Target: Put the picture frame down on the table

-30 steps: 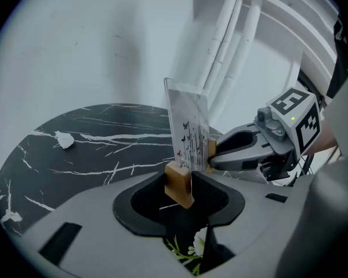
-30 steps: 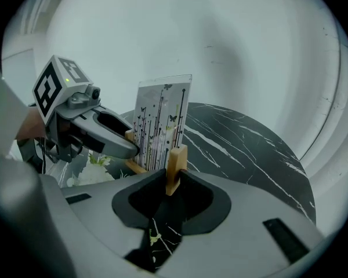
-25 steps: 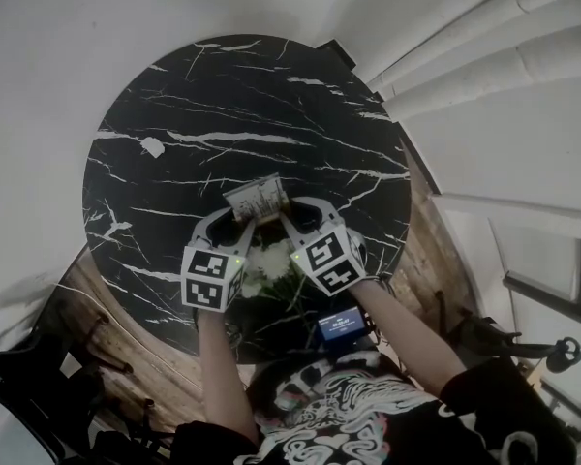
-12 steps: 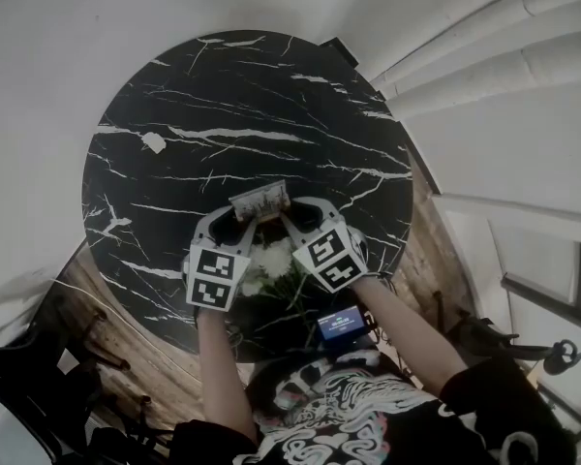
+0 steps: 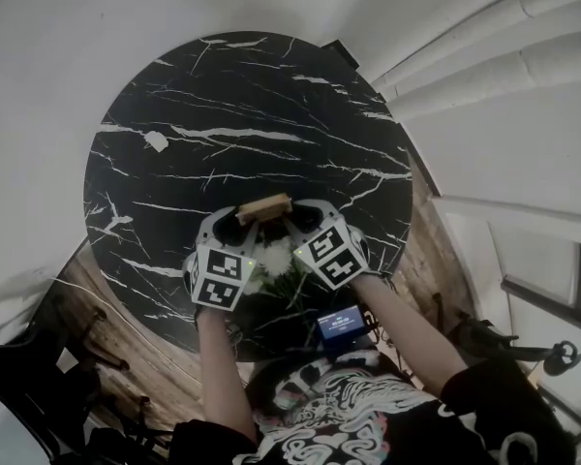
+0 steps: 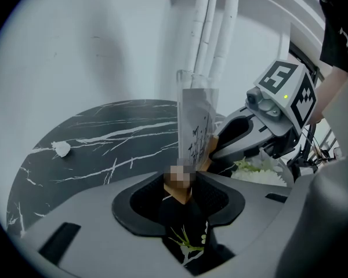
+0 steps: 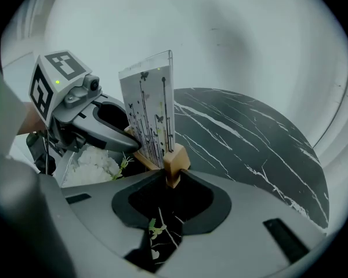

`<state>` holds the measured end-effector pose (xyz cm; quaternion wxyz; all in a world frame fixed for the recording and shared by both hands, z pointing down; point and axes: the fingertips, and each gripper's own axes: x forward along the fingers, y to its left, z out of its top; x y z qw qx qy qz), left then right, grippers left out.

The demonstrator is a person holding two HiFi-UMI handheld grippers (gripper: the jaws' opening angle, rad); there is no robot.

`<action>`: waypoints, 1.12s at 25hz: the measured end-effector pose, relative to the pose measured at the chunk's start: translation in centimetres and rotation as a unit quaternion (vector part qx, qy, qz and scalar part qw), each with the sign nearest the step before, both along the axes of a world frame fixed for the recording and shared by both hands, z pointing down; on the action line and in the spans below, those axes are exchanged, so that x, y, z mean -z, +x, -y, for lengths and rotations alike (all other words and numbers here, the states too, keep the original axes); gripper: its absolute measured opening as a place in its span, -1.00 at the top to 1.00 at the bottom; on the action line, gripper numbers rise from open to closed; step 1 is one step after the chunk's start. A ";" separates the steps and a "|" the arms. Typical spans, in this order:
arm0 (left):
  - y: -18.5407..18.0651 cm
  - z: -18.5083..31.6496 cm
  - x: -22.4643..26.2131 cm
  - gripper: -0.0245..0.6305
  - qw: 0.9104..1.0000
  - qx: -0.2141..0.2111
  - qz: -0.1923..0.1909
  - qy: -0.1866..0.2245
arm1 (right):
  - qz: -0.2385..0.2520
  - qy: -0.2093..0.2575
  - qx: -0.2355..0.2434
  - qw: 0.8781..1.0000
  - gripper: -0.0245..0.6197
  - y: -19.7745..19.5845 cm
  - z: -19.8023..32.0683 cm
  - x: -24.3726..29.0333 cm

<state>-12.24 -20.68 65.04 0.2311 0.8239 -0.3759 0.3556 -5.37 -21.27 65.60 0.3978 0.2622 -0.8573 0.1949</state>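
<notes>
Picture frame (image 7: 148, 106): clear printed pane on wooden base, ends gripped by left gripper (image 6: 178, 187) and right gripper (image 7: 173, 175) fingers

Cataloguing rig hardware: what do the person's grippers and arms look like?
The left gripper and right gripper have grey shells, each with a white cube of black square markers and a green light. The person wears a black, white-printed short-sleeved shirt.
</notes>
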 end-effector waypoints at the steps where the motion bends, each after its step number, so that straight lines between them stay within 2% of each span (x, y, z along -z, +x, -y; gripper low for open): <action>1: 0.0 0.0 0.0 0.45 1.000 0.000 0.000 -0.001 | 0.001 -0.003 0.000 1.000 0.68 0.0 0.0 0.0; 15: 0.3 -0.2 0.5 0.42 1.000 0.017 -0.022 -0.011 | 0.006 -0.028 -0.019 0.999 0.68 0.8 -0.3 0.4; 19: -0.1 -0.1 0.8 0.28 0.999 0.031 -0.016 -0.002 | 0.007 -0.015 -0.024 1.000 0.68 0.8 -0.1 1.1; 28: -0.9 -0.4 3.2 0.27 0.998 0.051 -0.020 0.032 | 0.018 0.022 -0.048 0.998 0.68 1.7 0.1 3.4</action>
